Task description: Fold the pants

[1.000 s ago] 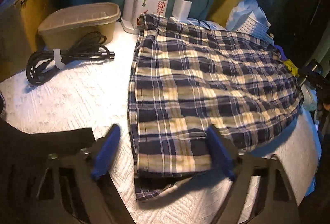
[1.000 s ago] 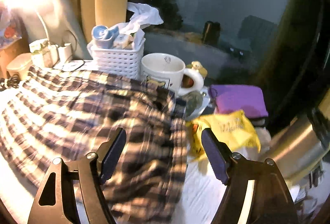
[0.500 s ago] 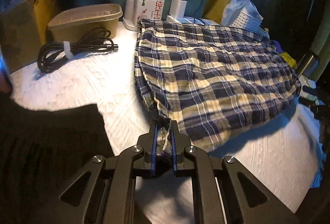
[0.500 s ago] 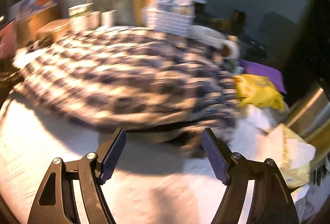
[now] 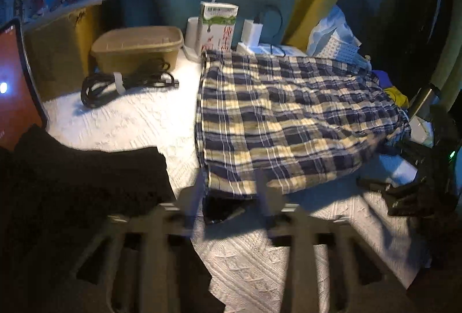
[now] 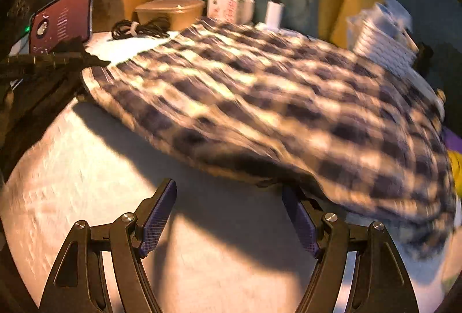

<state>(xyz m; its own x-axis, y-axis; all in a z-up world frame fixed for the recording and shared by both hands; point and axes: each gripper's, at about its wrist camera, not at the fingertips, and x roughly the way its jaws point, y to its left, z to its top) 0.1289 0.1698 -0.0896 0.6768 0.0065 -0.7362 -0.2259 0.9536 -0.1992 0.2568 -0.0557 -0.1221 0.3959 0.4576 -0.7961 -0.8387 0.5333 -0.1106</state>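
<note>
Left gripper (image 5: pixel 231 191) reopened off pants (image 5: pixel 288 122); cable (image 5: pixel 124 82), carton (image 5: pixel 218 24) behind

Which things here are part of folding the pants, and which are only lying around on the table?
For the job:
- plaid pants
- left claw, jaws opening, pants' edge between them
- right claw, open

Lying about:
- milk carton
- tan lidded container
- coiled black cable
- white basket
- tablet

pants (image 5: pixel 283 122) — navy and cream plaid | folded, lying flat | on white textured cloth — near edge slightly lifted
</note>
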